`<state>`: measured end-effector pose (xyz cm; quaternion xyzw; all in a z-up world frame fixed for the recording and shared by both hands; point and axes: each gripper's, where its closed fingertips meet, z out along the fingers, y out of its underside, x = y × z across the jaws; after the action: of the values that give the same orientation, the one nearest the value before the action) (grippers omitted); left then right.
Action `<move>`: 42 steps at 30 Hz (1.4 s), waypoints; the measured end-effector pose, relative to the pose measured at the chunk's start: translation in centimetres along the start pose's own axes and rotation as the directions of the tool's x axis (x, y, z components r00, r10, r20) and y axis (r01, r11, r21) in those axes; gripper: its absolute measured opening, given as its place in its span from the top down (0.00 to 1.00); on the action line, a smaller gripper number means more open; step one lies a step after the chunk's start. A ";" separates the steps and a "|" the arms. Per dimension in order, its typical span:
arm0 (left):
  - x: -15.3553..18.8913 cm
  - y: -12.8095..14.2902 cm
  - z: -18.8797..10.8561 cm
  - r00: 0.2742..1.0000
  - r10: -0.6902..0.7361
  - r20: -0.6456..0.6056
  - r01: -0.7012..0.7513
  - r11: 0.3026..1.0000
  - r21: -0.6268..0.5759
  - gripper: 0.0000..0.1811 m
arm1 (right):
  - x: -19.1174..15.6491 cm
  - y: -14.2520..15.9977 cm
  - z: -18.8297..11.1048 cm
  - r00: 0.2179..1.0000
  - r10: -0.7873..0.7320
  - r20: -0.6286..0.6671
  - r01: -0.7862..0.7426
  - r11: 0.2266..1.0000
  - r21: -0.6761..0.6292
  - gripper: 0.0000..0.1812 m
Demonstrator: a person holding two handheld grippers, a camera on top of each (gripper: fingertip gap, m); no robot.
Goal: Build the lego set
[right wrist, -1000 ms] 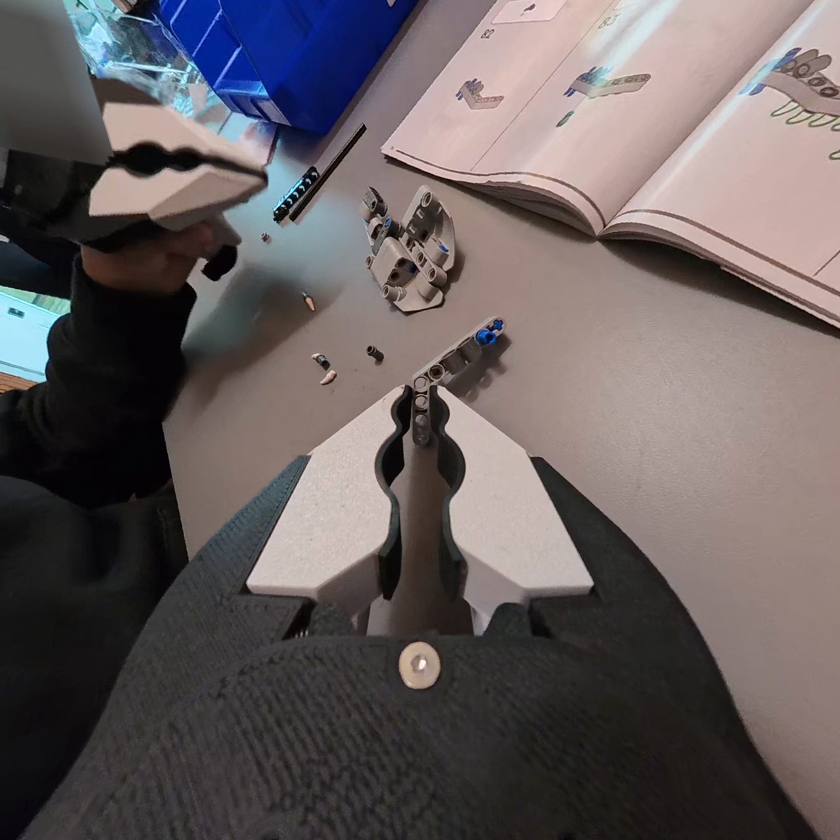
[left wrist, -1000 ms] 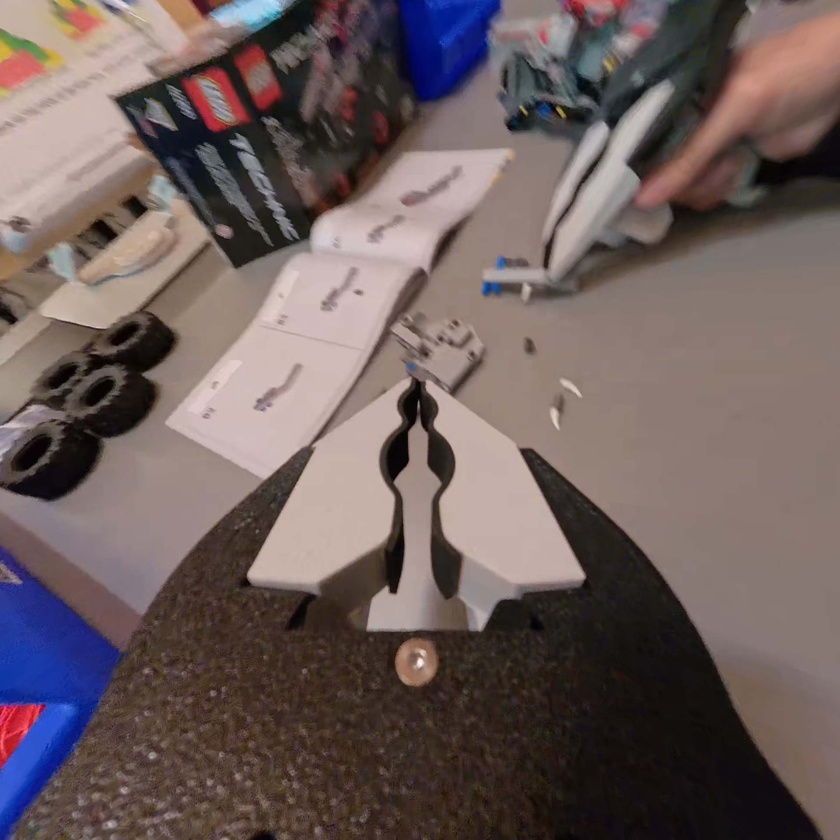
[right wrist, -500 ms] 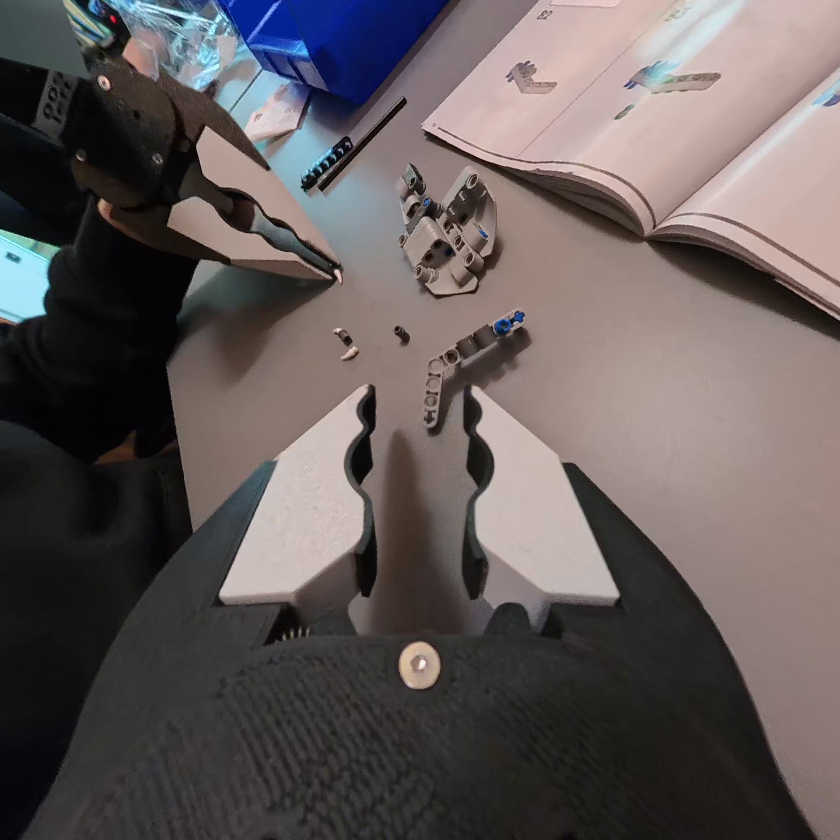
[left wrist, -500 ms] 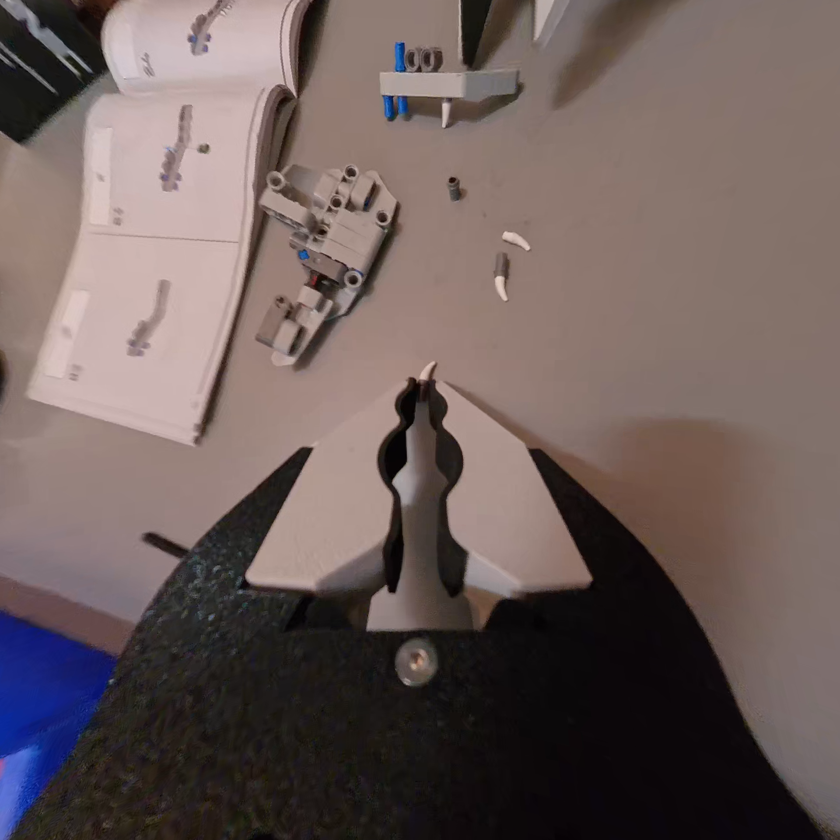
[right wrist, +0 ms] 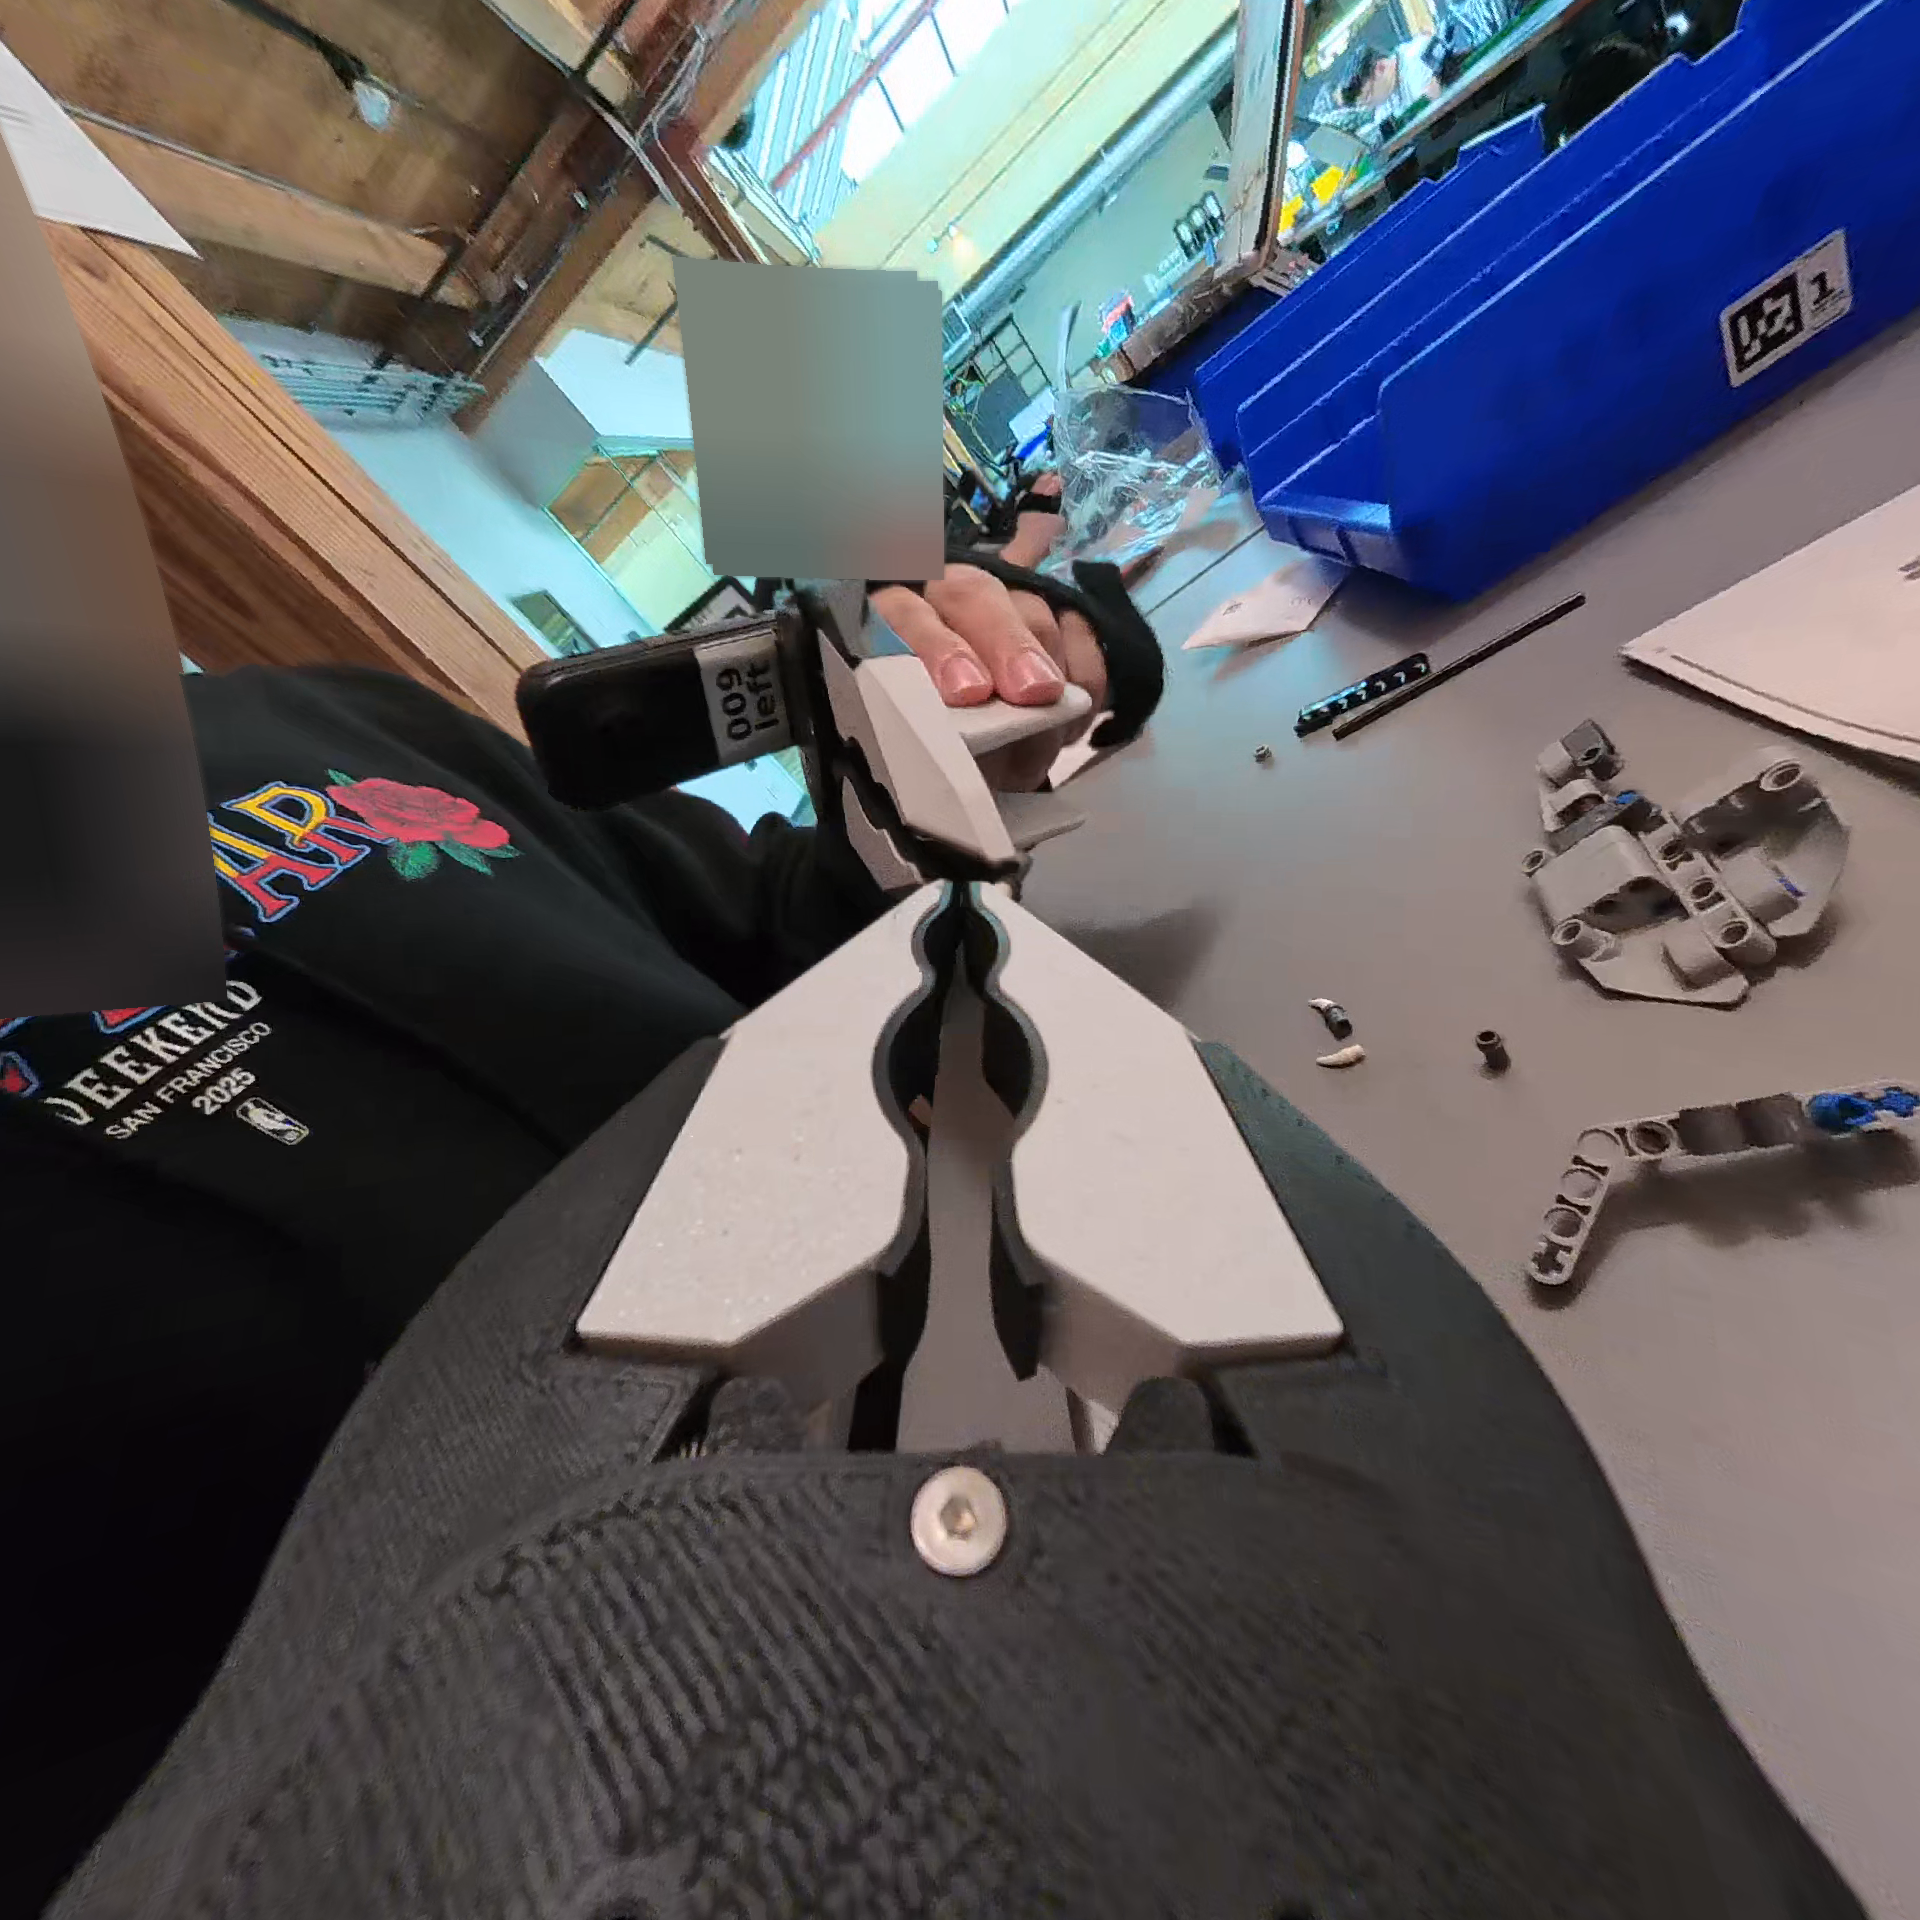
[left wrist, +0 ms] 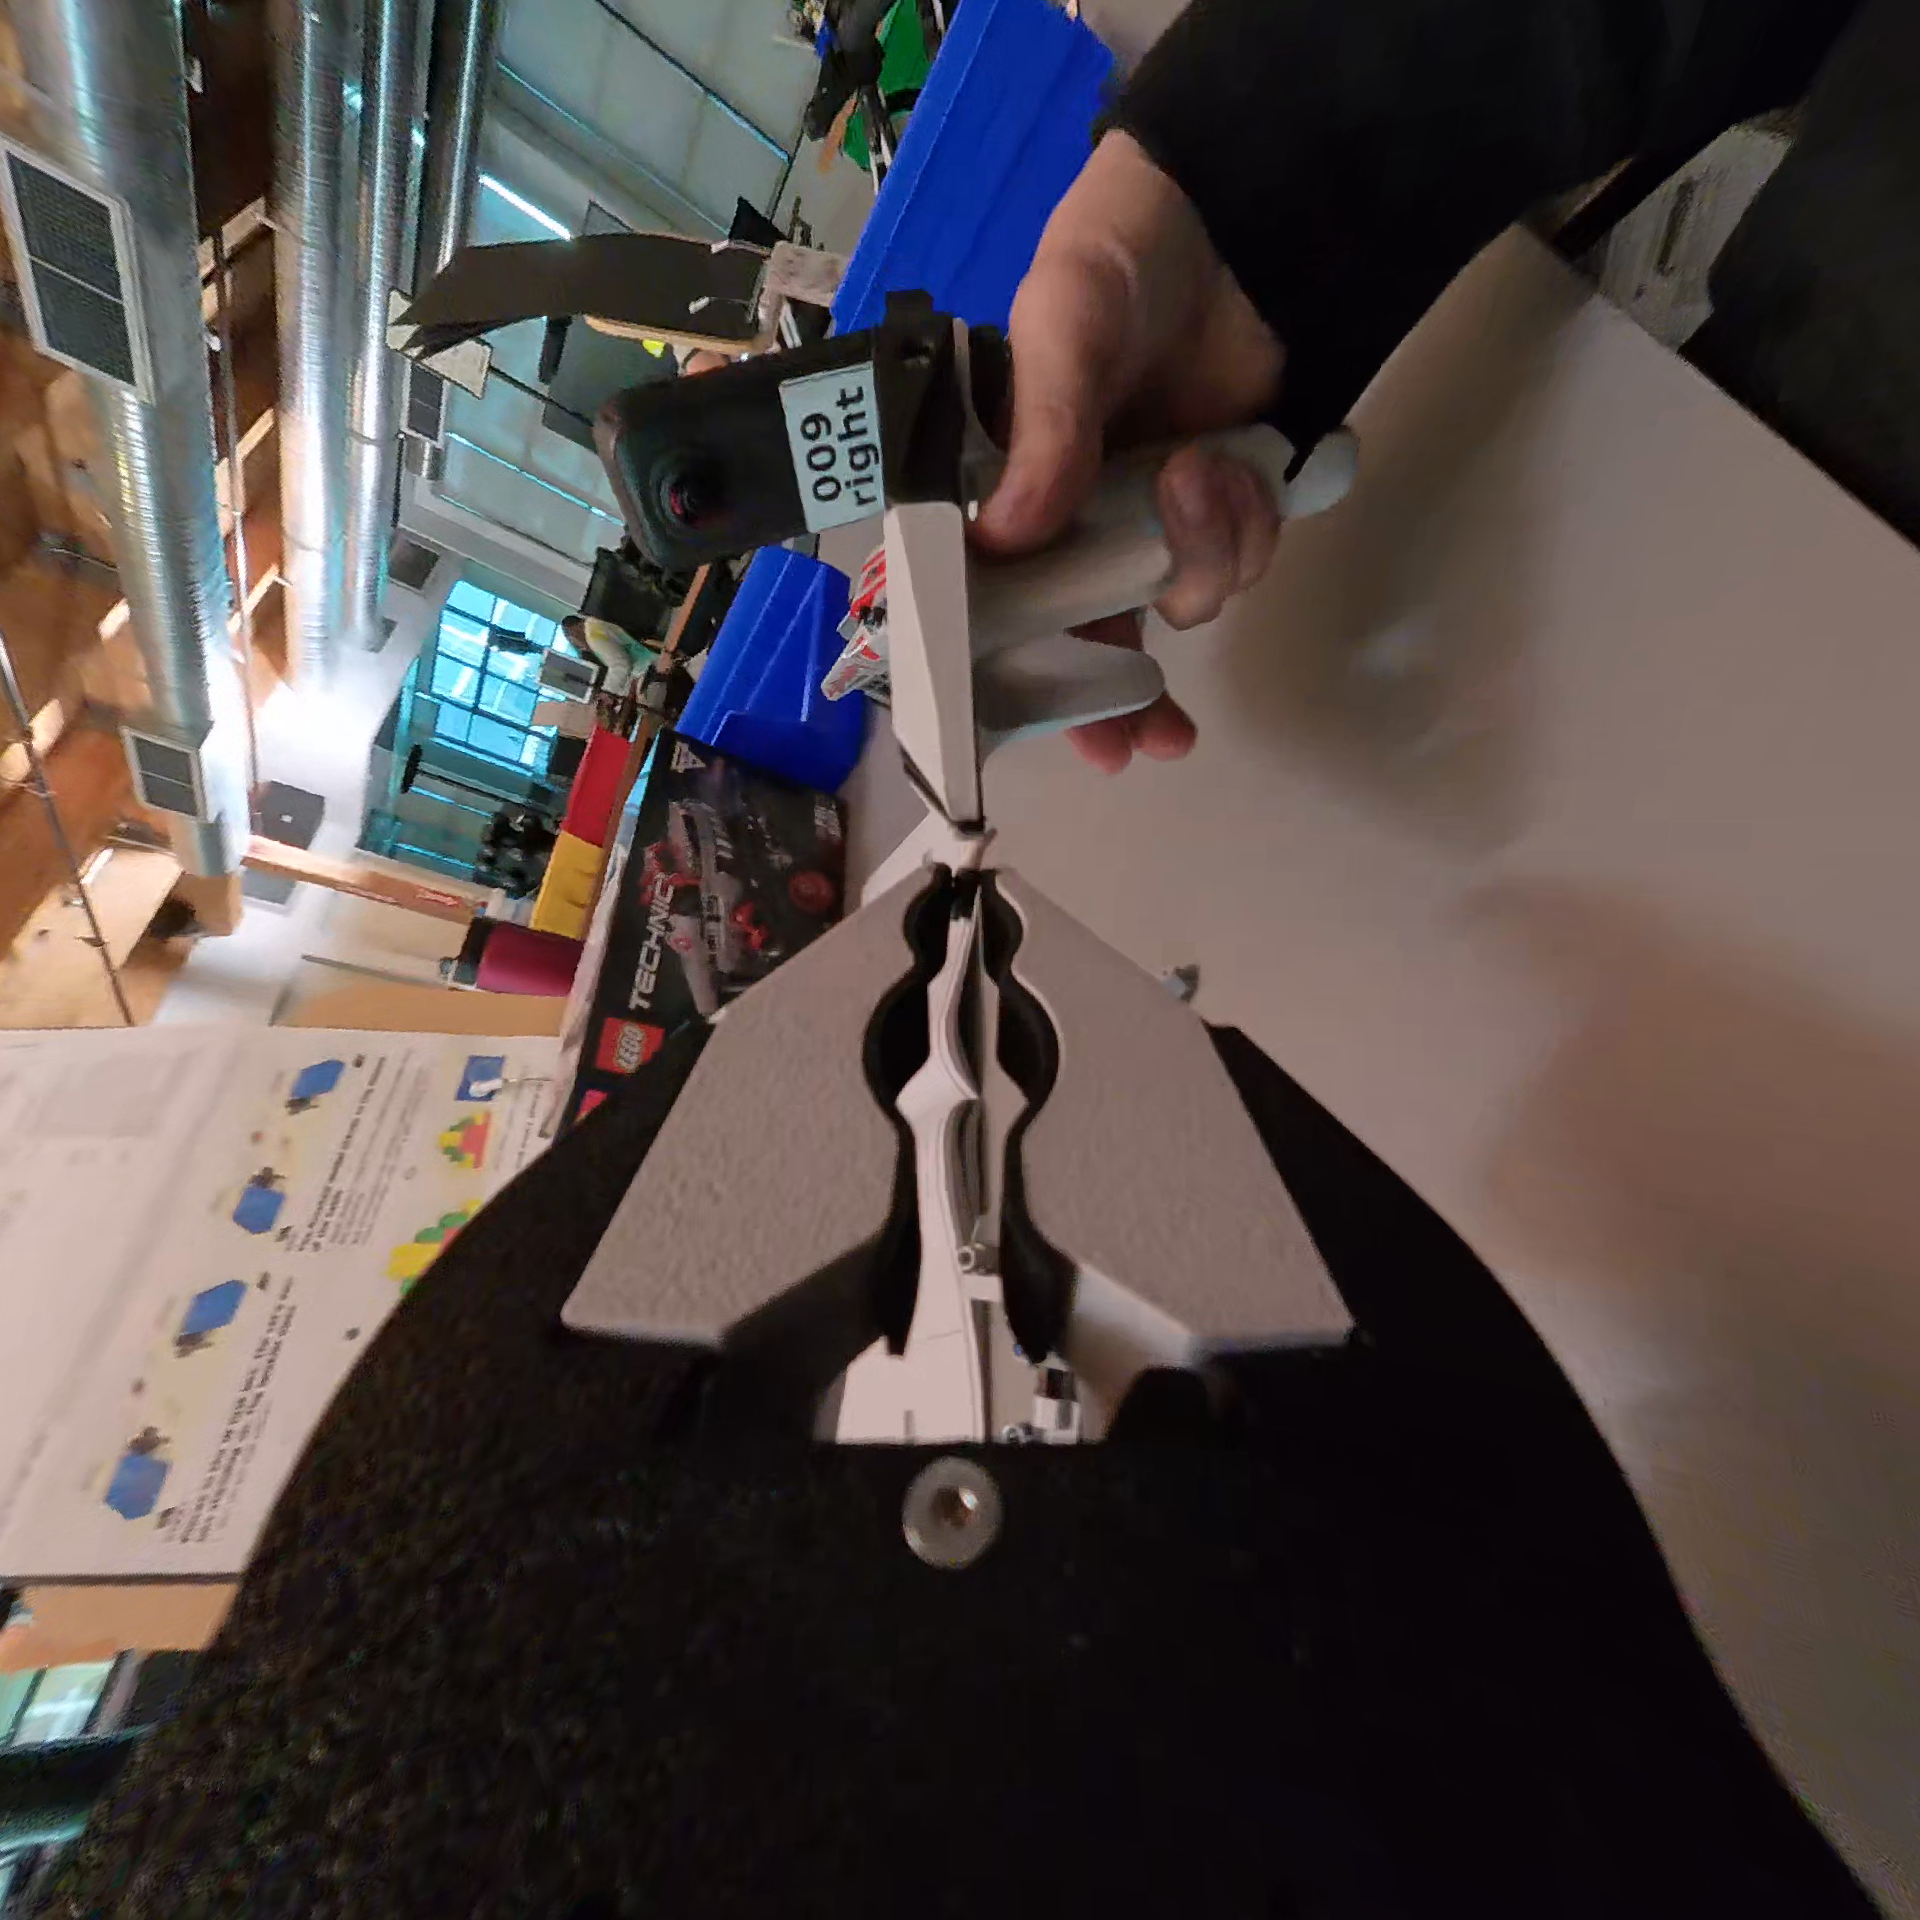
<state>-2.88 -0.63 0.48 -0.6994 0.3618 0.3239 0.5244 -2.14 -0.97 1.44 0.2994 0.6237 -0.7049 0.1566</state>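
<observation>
Both grippers are raised off the grey table and meet tip to tip. My left gripper is shut on a small white tooth piece that sticks out past its tips. My right gripper points down at that piece, and its tips touch the piece's free end. In the right wrist view my right gripper is shut, with the left gripper right in front of it. I cannot tell whether the right pads pinch the tooth. The bent grey beam with a blue pin lies on the table.
A grey sub-assembly, two more tooth pieces and a dark pin lie on the table. A black beam and axle, the open booklet and blue bins are farther back. The set's box stands behind. Both grippers' tips are close together, under 4 cm apart. Left tips and right tips are each some 15 cm from the grey sub-assembly.
My left gripper took a white tooth off the table and lifted it. My right gripper let go of the bent grey beam, shut again and rose to meet the left tips.
</observation>
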 end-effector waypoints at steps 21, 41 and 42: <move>0.2 0.6 0.4 0.998 0.054 0.045 -0.052 0.998 -0.048 0.99 | 1.9 0.2 -0.6 0.981 -0.092 -0.169 0.087 0.995 -0.037 0.98; -2.3 1.6 0.8 -0.029 -0.969 -0.245 0.984 -0.071 0.165 0.86 | 4.0 -2.0 -0.3 -0.193 -0.884 -0.427 0.686 0.190 -0.703 1.00; -2.2 1.5 0.9 -0.058 -0.962 -0.267 0.983 -0.102 0.154 0.89 | 3.9 -1.8 0.0 -0.240 -0.887 -0.394 0.672 0.141 -0.727 0.99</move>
<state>-5.35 0.35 1.34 -0.6624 -0.1988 -0.2431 0.6802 -6.24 -0.11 0.45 0.0794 0.7250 -0.3174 -0.6061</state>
